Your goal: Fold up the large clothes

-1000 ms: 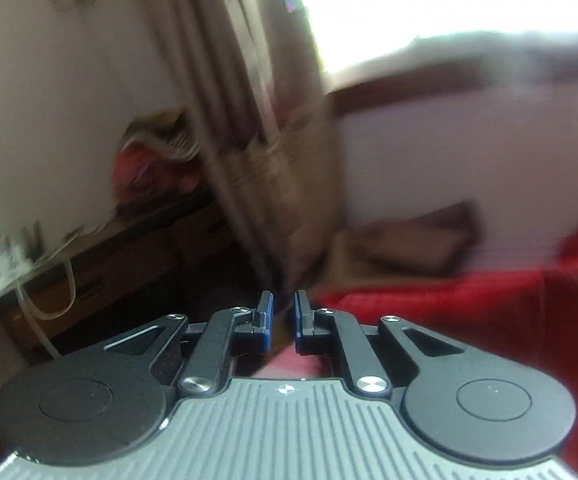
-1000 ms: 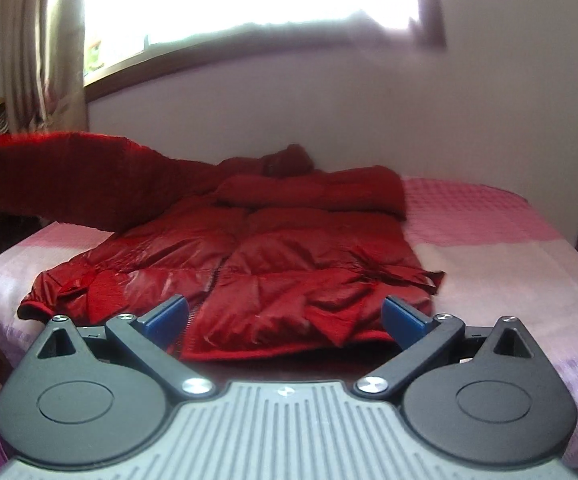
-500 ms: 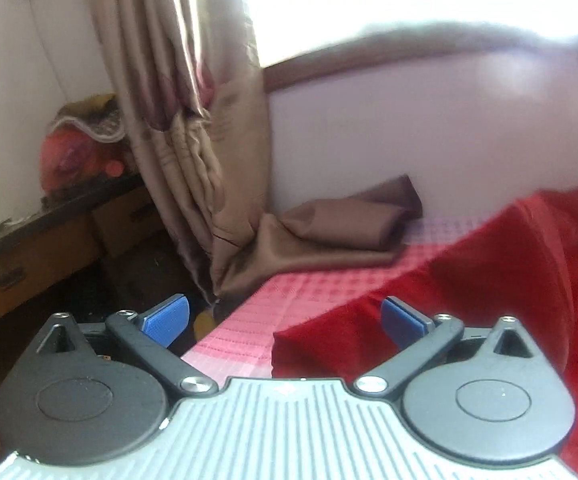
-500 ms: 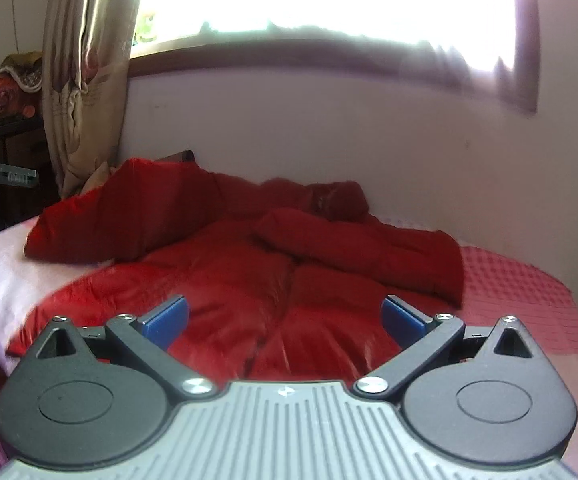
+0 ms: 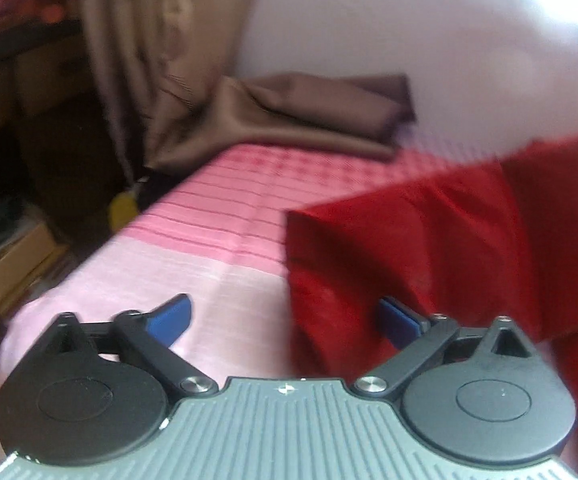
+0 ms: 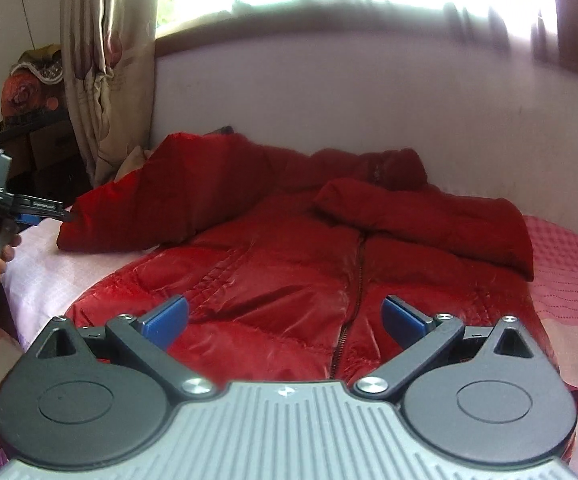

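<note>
left wrist view: the left claw [image 5: 285,322] is hovering over the pink bed [image 5: 225,236], its jaws spread but closing, with the cuff end of the red jacket's sleeve [image 5: 429,248] lying between them, unpinched. a brown curtain [image 5: 289,120] is draping onto the bed beyond.

right wrist view: the right claw [image 6: 285,318] is hanging spread wide and empty above the red jacket [image 6: 289,272], which is lying zipped and flat on the bed.

Red jacket [image 6: 289,264] spread on bed [image 6: 569,264], zip up.
</note>
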`<act>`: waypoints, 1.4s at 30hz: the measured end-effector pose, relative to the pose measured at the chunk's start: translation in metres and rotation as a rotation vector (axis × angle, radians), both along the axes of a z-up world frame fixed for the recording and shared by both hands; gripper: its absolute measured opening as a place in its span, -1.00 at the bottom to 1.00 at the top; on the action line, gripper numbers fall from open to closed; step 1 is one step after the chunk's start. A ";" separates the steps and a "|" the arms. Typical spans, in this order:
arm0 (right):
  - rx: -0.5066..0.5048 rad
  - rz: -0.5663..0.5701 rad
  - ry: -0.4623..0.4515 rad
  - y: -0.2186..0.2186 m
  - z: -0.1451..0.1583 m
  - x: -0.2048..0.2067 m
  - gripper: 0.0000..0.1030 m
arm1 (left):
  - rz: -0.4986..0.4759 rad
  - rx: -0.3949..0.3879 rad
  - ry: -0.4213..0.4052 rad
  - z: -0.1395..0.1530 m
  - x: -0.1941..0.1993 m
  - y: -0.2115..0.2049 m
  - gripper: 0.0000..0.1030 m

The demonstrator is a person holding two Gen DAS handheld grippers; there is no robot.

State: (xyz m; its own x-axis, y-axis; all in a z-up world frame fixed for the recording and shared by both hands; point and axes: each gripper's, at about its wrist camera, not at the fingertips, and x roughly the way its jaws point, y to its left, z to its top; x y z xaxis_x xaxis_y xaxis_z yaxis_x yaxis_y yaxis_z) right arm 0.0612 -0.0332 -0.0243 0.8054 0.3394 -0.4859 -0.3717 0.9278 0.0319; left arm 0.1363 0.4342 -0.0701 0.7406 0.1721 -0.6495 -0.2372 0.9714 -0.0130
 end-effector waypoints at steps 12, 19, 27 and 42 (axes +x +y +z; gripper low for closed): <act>-0.149 0.004 -0.088 0.011 0.025 0.057 1.00 | 0.445 0.169 -0.005 0.028 0.020 0.050 -0.81; -0.407 -0.031 -0.182 0.062 -0.007 0.159 1.00 | 0.386 0.119 -0.092 0.035 -0.023 -0.007 0.65; -0.610 -0.097 -0.093 0.080 -0.066 0.252 -0.46 | 0.111 0.102 -0.252 0.050 -0.074 -0.126 0.88; -0.404 -0.782 0.054 -0.335 0.040 0.171 -0.20 | -0.168 0.123 -0.134 0.039 -0.098 -0.196 0.95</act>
State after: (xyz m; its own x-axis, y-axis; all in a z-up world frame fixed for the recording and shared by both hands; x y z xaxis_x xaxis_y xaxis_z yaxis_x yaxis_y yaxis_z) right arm 0.2319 -0.3686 0.0156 0.7075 -0.5055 -0.4939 0.3671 0.8600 -0.3543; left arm 0.0380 0.2386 -0.0313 0.8438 0.1110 -0.5251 -0.0765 0.9933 0.0869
